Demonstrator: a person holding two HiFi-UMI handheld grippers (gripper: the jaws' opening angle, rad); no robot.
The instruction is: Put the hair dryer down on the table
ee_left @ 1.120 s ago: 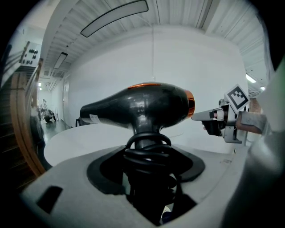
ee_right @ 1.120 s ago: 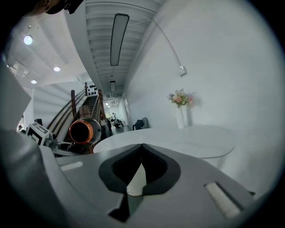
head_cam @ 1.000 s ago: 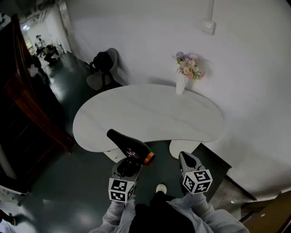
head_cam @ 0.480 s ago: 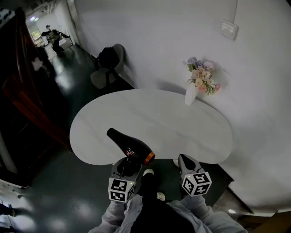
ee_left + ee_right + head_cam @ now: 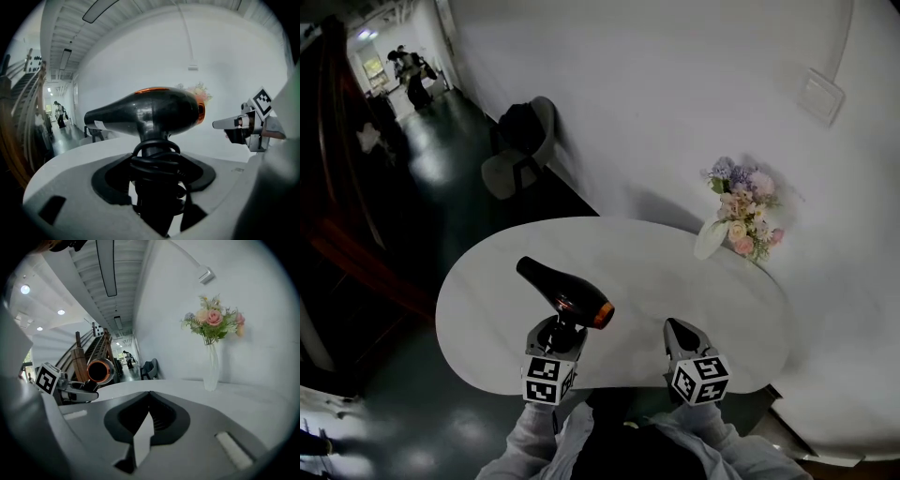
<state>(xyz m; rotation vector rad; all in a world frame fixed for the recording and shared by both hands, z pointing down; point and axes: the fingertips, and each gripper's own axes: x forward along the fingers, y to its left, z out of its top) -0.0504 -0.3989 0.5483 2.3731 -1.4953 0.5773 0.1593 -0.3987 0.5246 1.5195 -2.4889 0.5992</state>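
A black hair dryer [image 5: 563,292] with an orange ring at its rear end stands upright in my left gripper [image 5: 560,332], which is shut on its handle with the coiled cord [image 5: 155,164]. The dryer [image 5: 145,112] is held above the near edge of the white table [image 5: 647,272], nozzle pointing left and away. My right gripper [image 5: 678,330] is beside it on the right, shut and empty, its tips [image 5: 149,394] meeting over the table's near edge. From the right gripper view the dryer's orange ring [image 5: 99,371] shows at the left.
A white vase of flowers [image 5: 741,217] stands at the table's far right edge, by the white wall. A chair [image 5: 517,145] with a dark bag stands beyond the table on the dark floor. People are far off down the corridor [image 5: 408,75].
The view has moved forward: the table now lies under both grippers instead of ahead of them. The dryer stays in the left gripper, now over the table's near edge.
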